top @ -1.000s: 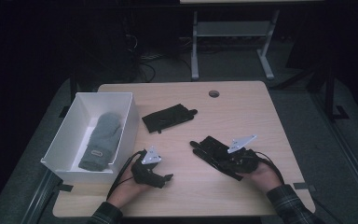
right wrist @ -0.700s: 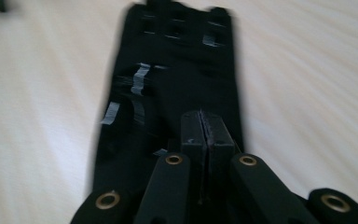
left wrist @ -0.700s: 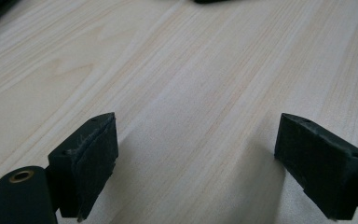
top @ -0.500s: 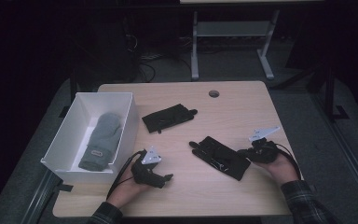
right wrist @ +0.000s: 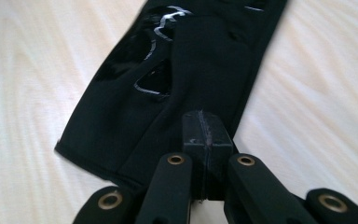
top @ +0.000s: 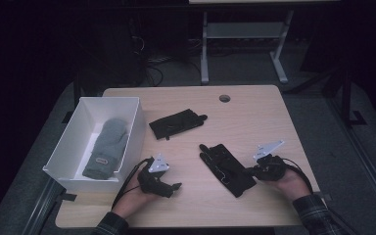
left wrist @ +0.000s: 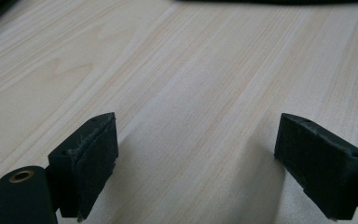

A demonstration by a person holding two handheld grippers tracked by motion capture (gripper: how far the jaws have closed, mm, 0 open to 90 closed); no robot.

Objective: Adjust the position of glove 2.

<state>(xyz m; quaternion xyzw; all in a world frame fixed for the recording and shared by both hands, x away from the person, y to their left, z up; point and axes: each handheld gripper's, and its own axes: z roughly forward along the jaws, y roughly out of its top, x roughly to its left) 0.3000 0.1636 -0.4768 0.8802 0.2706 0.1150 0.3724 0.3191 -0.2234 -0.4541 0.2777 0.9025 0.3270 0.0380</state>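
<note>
Black glove (top: 227,168) is lying flat on the desk (top: 254,117). Right gripper (right wrist: 207,135) fingers are pinching its cuff edge, so it could be slipping out. Left gripper (left wrist: 209,163) fingers are staying wide apart.

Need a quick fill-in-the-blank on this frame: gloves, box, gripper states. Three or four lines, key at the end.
1. The grey mitten lies inside the white ____.
2. The left gripper rests over bare table with its jaws ____.
3. The right gripper has its jaws ____, at the edge of the near black glove.
4. The number of black gloves on the table, counting the far black glove, is ____.

Missing words: box; open; shut; two
</note>
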